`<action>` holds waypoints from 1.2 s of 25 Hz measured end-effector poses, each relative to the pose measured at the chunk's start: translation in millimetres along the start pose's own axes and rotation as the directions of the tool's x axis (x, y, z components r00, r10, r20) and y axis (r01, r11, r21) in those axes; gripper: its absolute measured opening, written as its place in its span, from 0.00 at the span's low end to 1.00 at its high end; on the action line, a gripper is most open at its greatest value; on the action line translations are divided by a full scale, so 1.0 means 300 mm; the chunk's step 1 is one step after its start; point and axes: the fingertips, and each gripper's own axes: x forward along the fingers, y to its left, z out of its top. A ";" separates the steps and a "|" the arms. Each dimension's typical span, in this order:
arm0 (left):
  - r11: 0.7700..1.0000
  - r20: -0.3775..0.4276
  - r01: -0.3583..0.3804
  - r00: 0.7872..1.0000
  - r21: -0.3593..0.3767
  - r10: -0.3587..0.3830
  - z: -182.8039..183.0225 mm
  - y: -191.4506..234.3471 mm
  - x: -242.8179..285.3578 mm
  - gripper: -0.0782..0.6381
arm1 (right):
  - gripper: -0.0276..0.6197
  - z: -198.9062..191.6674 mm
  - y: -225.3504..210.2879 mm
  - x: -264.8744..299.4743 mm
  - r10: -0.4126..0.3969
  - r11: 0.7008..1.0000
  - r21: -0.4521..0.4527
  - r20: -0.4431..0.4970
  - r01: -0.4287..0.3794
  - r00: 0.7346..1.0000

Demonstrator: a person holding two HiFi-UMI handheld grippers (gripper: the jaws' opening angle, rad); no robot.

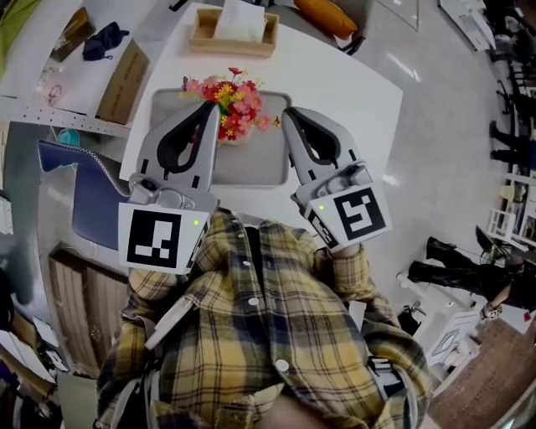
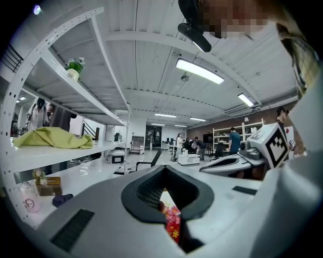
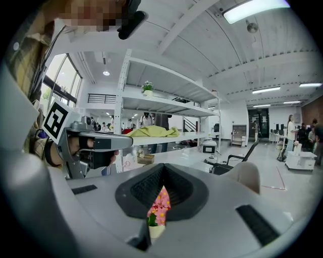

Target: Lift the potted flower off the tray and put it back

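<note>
The potted flower (image 1: 232, 102), red and pink blooms in a pale pot, stands on the grey tray (image 1: 255, 159) on the white table (image 1: 352, 100). My left gripper (image 1: 209, 107) hovers at the flower's left side, jaws shut and empty. My right gripper (image 1: 290, 113) hangs to the right of the blooms, also shut and holding nothing. In the left gripper view the blooms (image 2: 172, 224) show through the gap below the closed jaws (image 2: 164, 168). In the right gripper view the flower (image 3: 160, 205) sits below the closed tips (image 3: 162, 166).
A wooden tissue box (image 1: 235, 32) stands at the table's far edge, an orange object (image 1: 327, 15) beyond it. A cardboard box (image 1: 123, 82) and a dark cloth (image 1: 105, 40) lie on the shelf at left. A blue chair (image 1: 86, 201) stands by the table's left edge.
</note>
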 end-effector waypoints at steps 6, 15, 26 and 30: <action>0.999 -0.002 0.048 0.999 0.013 -0.048 0.035 -0.006 0.018 0.12 | 0.04 0.012 -0.014 -0.012 -0.042 0.999 0.016 -0.008 0.042 0.999; 0.998 -0.007 0.063 0.998 -0.007 -0.063 -0.008 0.076 0.032 0.12 | 0.04 -0.017 -0.007 0.056 -0.058 0.998 0.016 -0.024 0.058 0.998; 0.993 -0.100 0.098 0.990 -0.059 -0.104 -0.125 0.102 0.025 0.26 | 0.05 -0.103 0.068 0.076 0.040 0.999 0.019 -0.093 -0.038 0.995; 0.990 -0.125 0.130 0.983 -0.059 -0.137 -0.179 0.098 0.022 0.36 | 0.17 -0.162 0.100 0.072 0.094 0.995 0.040 -0.135 -0.090 0.986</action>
